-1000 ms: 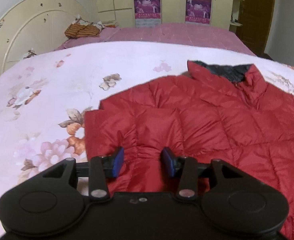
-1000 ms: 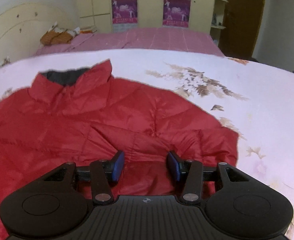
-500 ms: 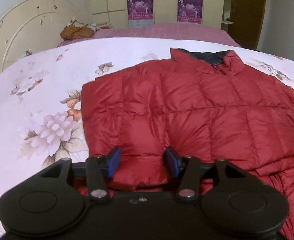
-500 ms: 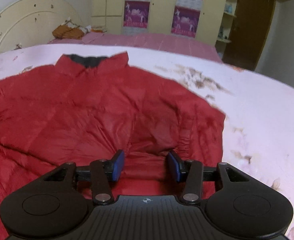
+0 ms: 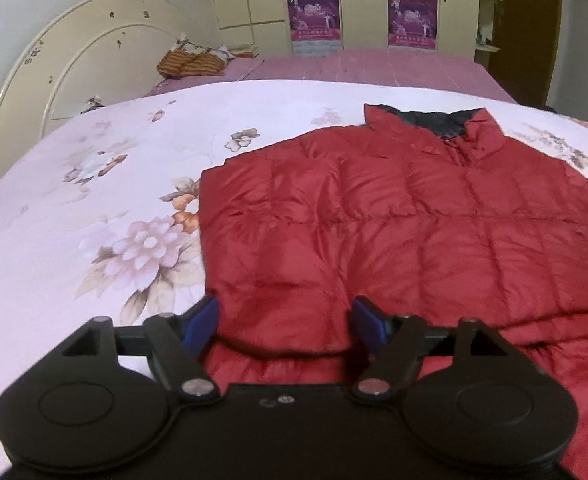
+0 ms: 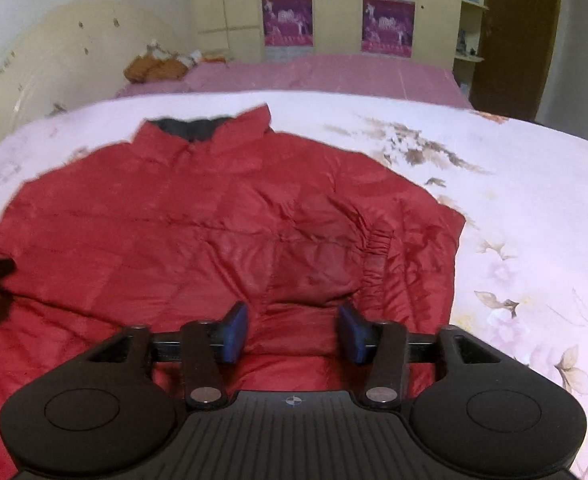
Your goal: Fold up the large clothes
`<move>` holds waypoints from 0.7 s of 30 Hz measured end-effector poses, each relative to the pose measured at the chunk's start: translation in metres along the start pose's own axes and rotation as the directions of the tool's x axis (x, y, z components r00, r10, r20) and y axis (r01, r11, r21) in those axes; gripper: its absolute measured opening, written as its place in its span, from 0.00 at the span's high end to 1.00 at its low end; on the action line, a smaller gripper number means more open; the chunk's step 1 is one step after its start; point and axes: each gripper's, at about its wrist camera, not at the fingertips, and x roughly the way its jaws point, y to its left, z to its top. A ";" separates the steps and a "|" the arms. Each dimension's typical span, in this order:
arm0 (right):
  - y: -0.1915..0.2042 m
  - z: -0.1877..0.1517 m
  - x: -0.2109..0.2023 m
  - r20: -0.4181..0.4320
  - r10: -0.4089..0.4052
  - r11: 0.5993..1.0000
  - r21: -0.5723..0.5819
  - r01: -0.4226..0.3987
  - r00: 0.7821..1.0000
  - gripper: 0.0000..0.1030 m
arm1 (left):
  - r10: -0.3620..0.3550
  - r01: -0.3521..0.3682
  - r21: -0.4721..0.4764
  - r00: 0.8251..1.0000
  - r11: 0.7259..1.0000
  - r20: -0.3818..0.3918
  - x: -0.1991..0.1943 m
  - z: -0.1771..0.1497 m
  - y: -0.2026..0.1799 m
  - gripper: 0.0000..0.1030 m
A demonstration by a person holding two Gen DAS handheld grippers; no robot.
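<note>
1 red quilted jacket (image 5: pixel 414 232) lies flat on the floral bedspread (image 5: pixel 93 208), collar with dark lining toward the far pink bed (image 5: pixel 374 68), its sides folded in over the body. On the wardrobe (image 5: pixel 366 0) behind hang 2 purple posters (image 5: pixel 314 12) (any lettering is too small to read). The left gripper (image 5: pixel 283 322) has just been opening; its blue pads stand apart and released, with the jacket's near hem fold lying between them, seemingly untouched. The right gripper (image 6: pixel 294 332) has likewise just been opening and is released, jacket fabric lying between its pads. 1 gathered elastic cuff (image 6: pixel 378 256) shows near the jacket's right edge.
</note>
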 end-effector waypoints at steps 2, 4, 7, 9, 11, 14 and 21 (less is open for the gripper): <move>0.005 -0.005 -0.014 0.026 0.009 1.000 -0.029 -0.008 1.000 0.20 | -0.005 0.005 0.004 1.000 1.000 0.004 -0.013 -0.005 -0.002 0.27; 0.009 -0.009 -0.025 0.034 0.017 0.999 -0.049 -0.015 0.999 0.20 | -0.013 0.013 0.012 1.000 1.000 0.011 -0.025 -0.010 -0.005 0.25; 0.011 -0.018 -0.041 0.039 0.031 0.999 -0.040 -0.029 0.999 0.20 | -0.027 0.027 0.029 0.999 0.999 0.021 -0.043 -0.017 -0.009 0.21; 0.013 -0.027 -0.052 0.044 0.034 0.999 -0.028 -0.032 0.998 0.20 | -0.042 0.041 0.037 0.999 0.998 0.024 -0.054 -0.022 -0.010 0.21; 0.014 -0.036 -0.065 0.046 0.034 0.999 -0.016 -0.034 0.998 0.20 | -0.064 0.063 0.039 0.998 0.997 0.023 -0.064 -0.027 -0.011 0.17; 0.019 -0.052 -0.082 0.048 0.031 1.000 0.001 -0.031 0.998 0.20 | -0.098 0.097 0.049 0.995 0.994 0.029 -0.076 -0.036 -0.013 0.15; 0.034 -0.098 -0.124 0.013 -0.013 1.000 0.005 0.013 1.000 0.20 | -0.186 0.182 0.085 0.982 0.980 0.043 -0.105 -0.073 0.004 0.15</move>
